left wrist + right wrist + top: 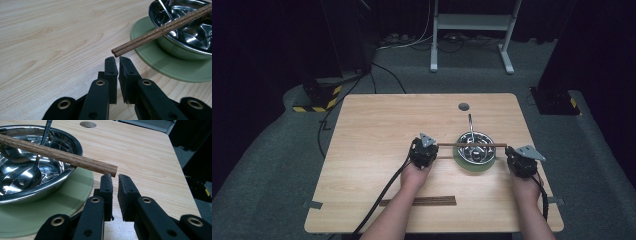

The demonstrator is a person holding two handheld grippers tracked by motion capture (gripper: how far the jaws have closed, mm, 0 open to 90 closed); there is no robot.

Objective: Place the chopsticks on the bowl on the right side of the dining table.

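A pair of long, brown, wood-grained chopsticks [472,145] is lying level across the rim of a shiny round stainless-steel bowl [475,146], bridging it from side to side with both ends jutting out past the metal. In the left gripper view the two sticks [160,31] are lying tight against each other, their blunt tips hanging in the air just above and beyond the jaw tips. In the right gripper view the thicker, flat-cut end [75,160] is showing clear grain and is ending just above the jaw tips.

The bowl is sitting on a flat round pale-green plate [472,165], and a metal spoon [471,127] is leaning inside it, handle pointing away from the person.

The black left gripper [424,150] is resting just left of the bowl, jaws pressed nearly together and gripping nothing. The black right gripper [518,159] is sitting just right of the plate, its jaws likewise drawn close with only a slit between them, empty.

A second dark-brown pair of wooden sticks [419,201] is lying on the light wooden table [372,130] near the front edge, between the forearms.
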